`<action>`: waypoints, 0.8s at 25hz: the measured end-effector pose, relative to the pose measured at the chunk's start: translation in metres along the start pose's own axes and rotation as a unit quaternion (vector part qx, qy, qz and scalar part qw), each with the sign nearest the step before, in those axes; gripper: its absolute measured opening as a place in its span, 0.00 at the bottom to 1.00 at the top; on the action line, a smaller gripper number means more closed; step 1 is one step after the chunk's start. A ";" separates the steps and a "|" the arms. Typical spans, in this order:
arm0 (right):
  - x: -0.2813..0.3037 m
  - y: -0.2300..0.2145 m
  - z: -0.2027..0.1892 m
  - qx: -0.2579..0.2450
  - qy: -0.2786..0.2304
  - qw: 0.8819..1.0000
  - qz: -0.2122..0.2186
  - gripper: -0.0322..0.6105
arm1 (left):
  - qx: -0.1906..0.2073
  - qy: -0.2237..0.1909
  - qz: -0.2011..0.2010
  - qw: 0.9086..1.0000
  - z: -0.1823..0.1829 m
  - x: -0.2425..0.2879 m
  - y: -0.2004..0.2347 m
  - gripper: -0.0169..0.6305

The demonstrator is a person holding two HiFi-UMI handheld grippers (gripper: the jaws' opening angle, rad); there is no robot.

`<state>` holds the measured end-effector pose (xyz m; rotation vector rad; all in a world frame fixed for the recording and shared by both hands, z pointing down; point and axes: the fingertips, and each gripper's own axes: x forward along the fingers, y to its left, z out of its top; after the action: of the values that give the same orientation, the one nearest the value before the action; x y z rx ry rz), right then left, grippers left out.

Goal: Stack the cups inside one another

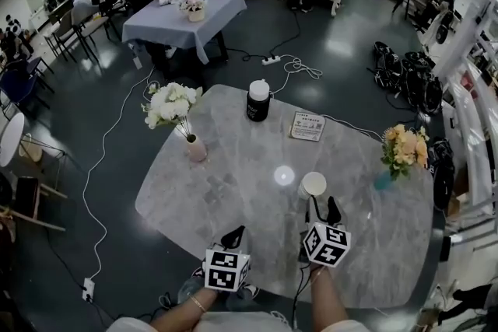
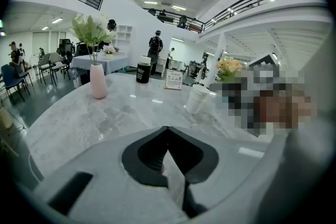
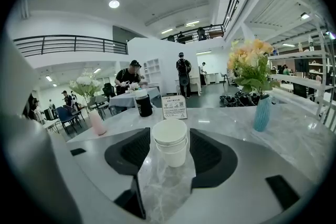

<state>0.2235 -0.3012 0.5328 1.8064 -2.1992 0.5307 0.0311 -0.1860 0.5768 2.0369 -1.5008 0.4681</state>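
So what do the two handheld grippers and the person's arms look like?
The left gripper and right gripper match: pale grey bodies with black ribbed jaw pads, each carrying a white cube printed with black square markers. The forearms are bare, and light-coloured sleeves show at the bottom edge of the head view.

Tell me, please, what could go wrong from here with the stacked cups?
The right claw stands open close around the stacked cups; drawing it back askew could clip the light stack and tip it. The upper cup's rim sits proud of the lower one's, so it may not be fully seated and could come loose.
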 end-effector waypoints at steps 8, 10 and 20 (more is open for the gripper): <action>-0.027 0.004 0.010 0.002 -0.030 0.999 -0.023 0.25 | 0.013 -0.008 -0.015 1.000 0.004 -0.013 -0.002 0.02; -0.035 0.004 0.011 0.005 -0.033 0.999 -0.030 0.20 | 0.018 -0.010 -0.020 1.000 0.005 -0.017 -0.003 0.02; -0.081 0.012 0.002 0.012 -0.035 0.997 -0.065 0.09 | 0.053 -0.016 -0.057 0.997 0.008 -0.040 -0.011 0.02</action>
<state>0.2286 -0.2281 0.4968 1.9916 -2.1091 0.4747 0.0288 -0.1584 0.5445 2.2094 -1.3955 0.4809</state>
